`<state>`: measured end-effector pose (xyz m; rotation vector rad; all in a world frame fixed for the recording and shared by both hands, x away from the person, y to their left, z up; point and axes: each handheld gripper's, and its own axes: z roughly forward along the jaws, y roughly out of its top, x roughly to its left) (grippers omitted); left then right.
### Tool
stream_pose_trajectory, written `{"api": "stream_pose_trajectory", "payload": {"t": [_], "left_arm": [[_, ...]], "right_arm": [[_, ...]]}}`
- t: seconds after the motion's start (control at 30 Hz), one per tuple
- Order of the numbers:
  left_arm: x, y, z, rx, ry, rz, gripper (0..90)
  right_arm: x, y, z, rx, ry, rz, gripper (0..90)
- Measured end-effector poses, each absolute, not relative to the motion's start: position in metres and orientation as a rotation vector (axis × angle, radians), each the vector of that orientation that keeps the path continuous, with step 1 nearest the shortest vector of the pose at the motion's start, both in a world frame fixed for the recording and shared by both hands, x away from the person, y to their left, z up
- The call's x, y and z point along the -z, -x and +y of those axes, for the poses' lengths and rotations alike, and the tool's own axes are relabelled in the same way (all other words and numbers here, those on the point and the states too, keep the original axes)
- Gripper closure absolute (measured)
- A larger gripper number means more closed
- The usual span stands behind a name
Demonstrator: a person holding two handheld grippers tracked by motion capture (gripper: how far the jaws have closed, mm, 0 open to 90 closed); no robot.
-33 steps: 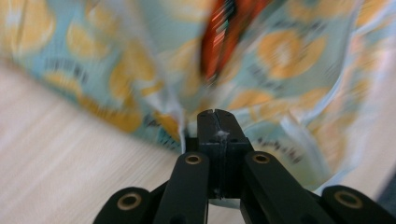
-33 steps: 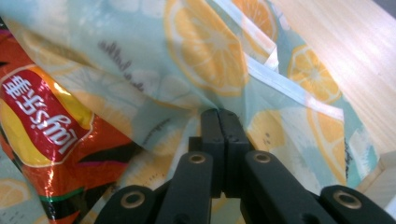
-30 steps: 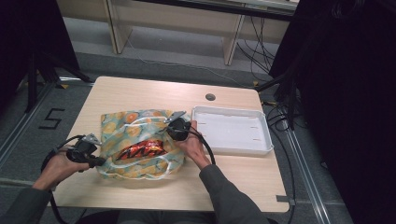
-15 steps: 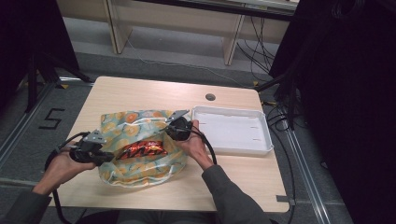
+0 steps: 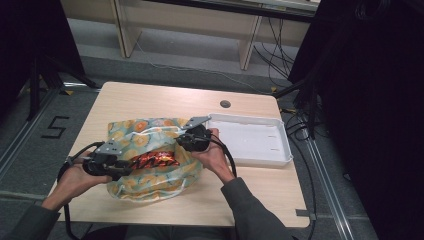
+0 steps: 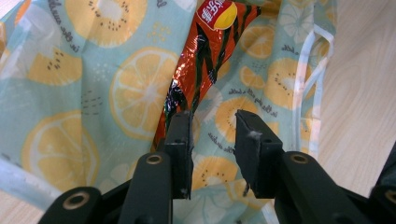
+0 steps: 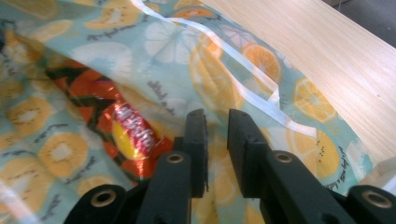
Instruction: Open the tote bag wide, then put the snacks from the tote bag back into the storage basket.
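Observation:
A light blue bag printed with citrus slices (image 5: 150,175) lies on the wooden table. A shiny red-orange snack packet (image 5: 152,160) lies across it, and part of the packet shows through a thin bag layer (image 7: 70,79). My left gripper (image 5: 125,166) is at the packet's left end. Its jaws stand apart with bag fabric between them, and the packet's end (image 6: 201,60) sits by the left jaw. My right gripper (image 5: 181,141) is at the bag's upper right. Its jaws (image 7: 217,122) are nearly closed on the bag fabric next to the packet's logo end (image 7: 133,133).
A white rectangular tray (image 5: 277,150) stands to the right of the bag, close to my right hand. A small round hole (image 5: 225,104) marks the table behind it. Bare wood (image 5: 150,102) stretches beyond the bag, and the table's front edge runs just below it.
My left gripper has shifted right, closer to the packet's end. The bag has puffed up and spread to the right. My right gripper has barely moved.

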<state>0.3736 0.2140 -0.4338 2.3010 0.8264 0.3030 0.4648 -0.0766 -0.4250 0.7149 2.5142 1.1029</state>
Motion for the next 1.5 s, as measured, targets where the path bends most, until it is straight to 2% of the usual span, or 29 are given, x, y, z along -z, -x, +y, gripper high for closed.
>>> {"api": "stream_pose_trajectory", "payload": {"t": [0.23, 0.47, 0.77, 1.0, 1.1, 1.5], "left_arm": [[0.443, -0.383, 0.209, -0.328, -2.329, 0.856, 60.0], [0.451, -0.39, 0.215, -0.295, -2.315, 0.887, 53.7], [0.454, -0.393, 0.211, -0.303, -2.304, 0.888, 49.1], [0.454, -0.397, 0.217, -0.343, -2.334, 0.902, 42.4], [0.457, -0.398, 0.218, -0.347, -2.326, 0.934, 36.9], [0.45, -0.391, 0.215, -0.331, -2.327, 0.909, 36.7]], "right_arm": [[0.412, -0.442, -0.092, -1.16, -0.737, 2.546, 70.4], [0.42, -0.425, -0.106, -1.153, -0.779, 2.535, 63.5], [0.427, -0.41, -0.11, -1.131, -0.788, 2.564, 59.7], [0.431, -0.406, -0.115, -1.17, -0.811, 2.558, 58.2], [0.431, -0.403, -0.117, -1.152, -0.815, 2.588, 57.4], [0.434, -0.4, -0.118, -1.171, -0.826, 2.565, 56.5]]}}
